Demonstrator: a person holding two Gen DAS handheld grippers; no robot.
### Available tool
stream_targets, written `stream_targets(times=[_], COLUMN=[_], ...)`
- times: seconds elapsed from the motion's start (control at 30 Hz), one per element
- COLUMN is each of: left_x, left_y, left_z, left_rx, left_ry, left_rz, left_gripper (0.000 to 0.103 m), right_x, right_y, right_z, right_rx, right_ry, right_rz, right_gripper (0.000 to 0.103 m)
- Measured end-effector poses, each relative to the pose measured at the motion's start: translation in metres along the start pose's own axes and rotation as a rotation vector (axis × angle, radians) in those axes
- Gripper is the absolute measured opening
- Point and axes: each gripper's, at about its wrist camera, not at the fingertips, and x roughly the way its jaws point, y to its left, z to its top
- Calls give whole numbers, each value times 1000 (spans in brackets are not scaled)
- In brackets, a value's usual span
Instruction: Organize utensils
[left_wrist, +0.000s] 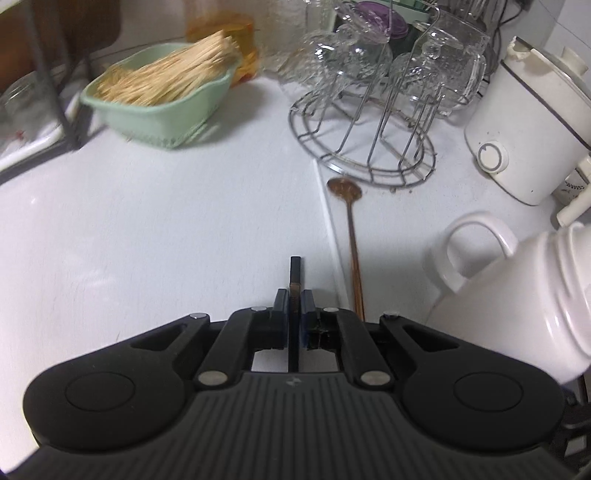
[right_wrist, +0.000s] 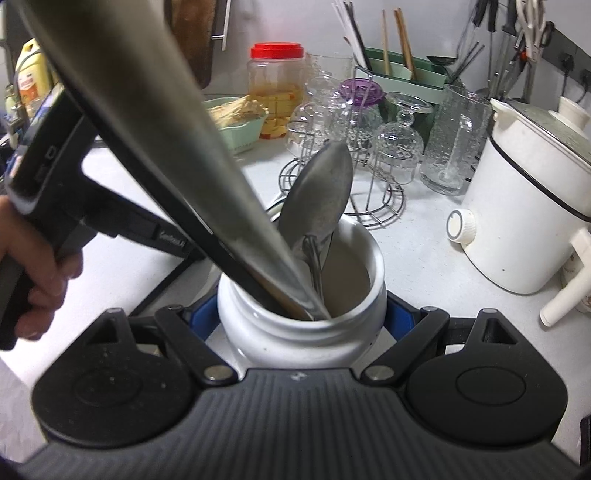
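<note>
Glossy ceramic-looking jar (right_wrist: 301, 325), dull metal spoons (right_wrist: 321, 199).

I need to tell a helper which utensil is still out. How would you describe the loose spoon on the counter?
Find the round wire glass rack on the white counter. Just in front of it lies the copper-brown spoon, bowl toward the rack: the only utensil lying flat.
</note>
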Motion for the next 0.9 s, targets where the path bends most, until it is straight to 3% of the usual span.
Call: stream_targets(times=[0.43, 0.67, 0.7, 0.83, 0.9], left_x=[-38, -53, -56, -75, -88], left_y=[6, 11, 12, 15, 17], left_z=[-52, -64, -66, -77, -86], left_rx=[-183, -266, -274, -306, -319], left_ry=[30, 30, 31, 23, 21], left_rz=[71, 56, 54, 38, 29], left_gripper=[7, 9, 10, 31, 31], right_x=[-5, -6, -7, -7, -7], right_y=[0, 0, 0, -2, -2], right_z=[-6, -6, -7, -8, -8], right_rx=[-70, -102, -105, -121, -128], right_ry=[-10, -18, -20, -30, -31], right_rz=[71, 110, 113, 130, 139], right_gripper=[91, 91, 91, 91, 91])
